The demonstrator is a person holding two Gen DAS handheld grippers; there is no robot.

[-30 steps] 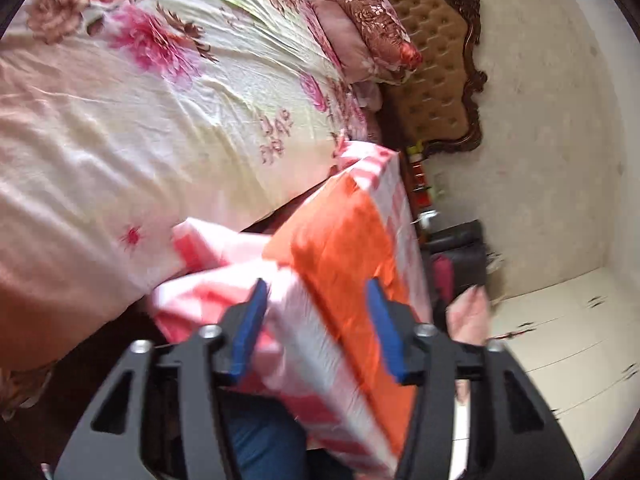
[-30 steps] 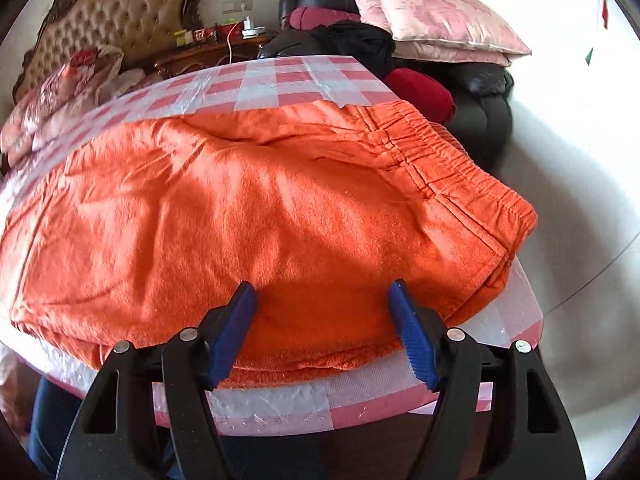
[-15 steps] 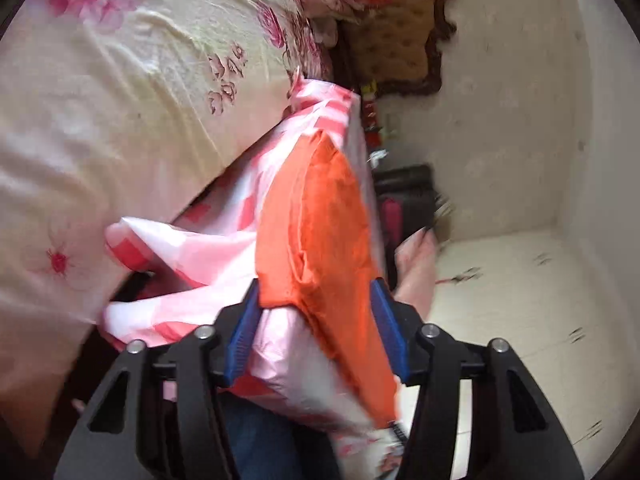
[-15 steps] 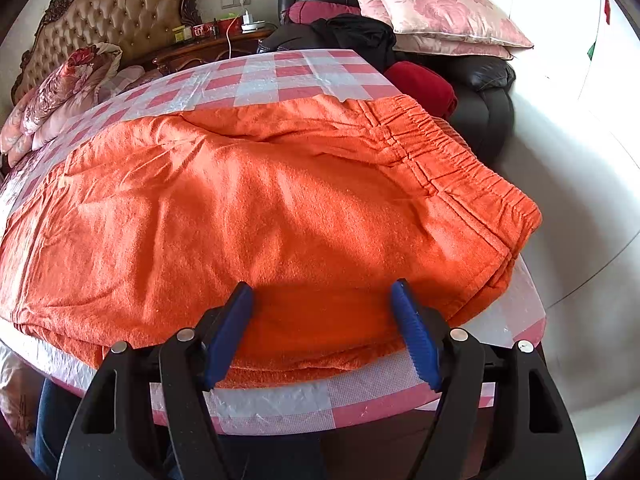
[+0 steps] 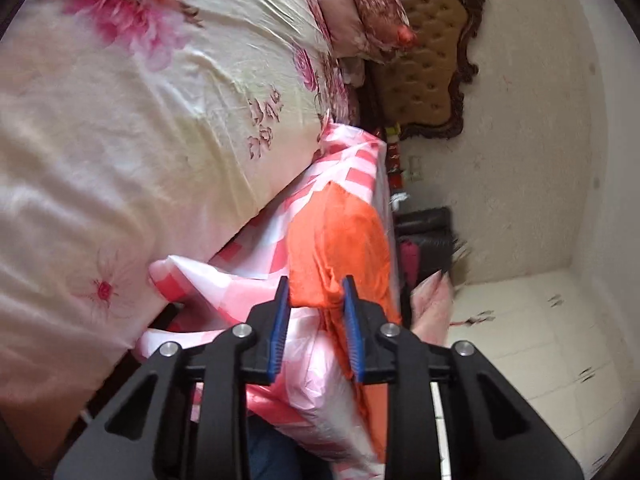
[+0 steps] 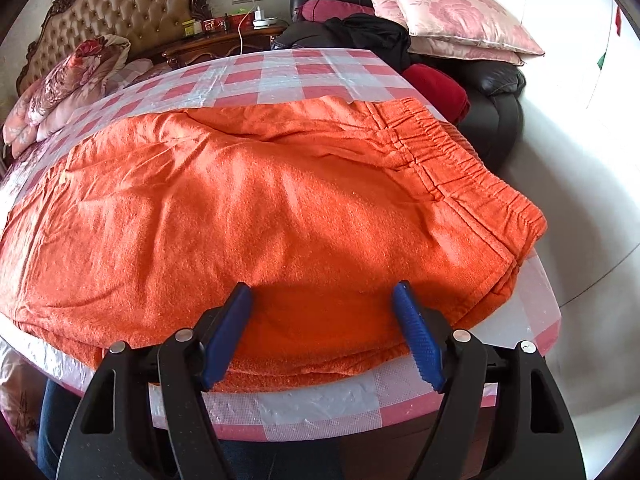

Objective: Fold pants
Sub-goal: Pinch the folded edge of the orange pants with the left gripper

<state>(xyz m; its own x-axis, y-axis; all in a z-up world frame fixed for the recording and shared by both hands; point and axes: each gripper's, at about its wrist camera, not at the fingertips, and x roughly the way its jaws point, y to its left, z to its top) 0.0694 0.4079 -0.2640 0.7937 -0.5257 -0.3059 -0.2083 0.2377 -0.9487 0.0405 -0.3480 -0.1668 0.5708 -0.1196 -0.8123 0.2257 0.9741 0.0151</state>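
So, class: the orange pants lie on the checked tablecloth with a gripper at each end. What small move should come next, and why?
Probably finish closing the left gripper on the pants edge. Its jaws have just been closing around that bunched edge, with cloth between them, while the right gripper stands open over the near hem. A firm pinch seems needed before lifting any fold off the tablecloth.

Left wrist view faces along the table's end; right wrist view looks down close on the orange pants (image 6: 280, 200).
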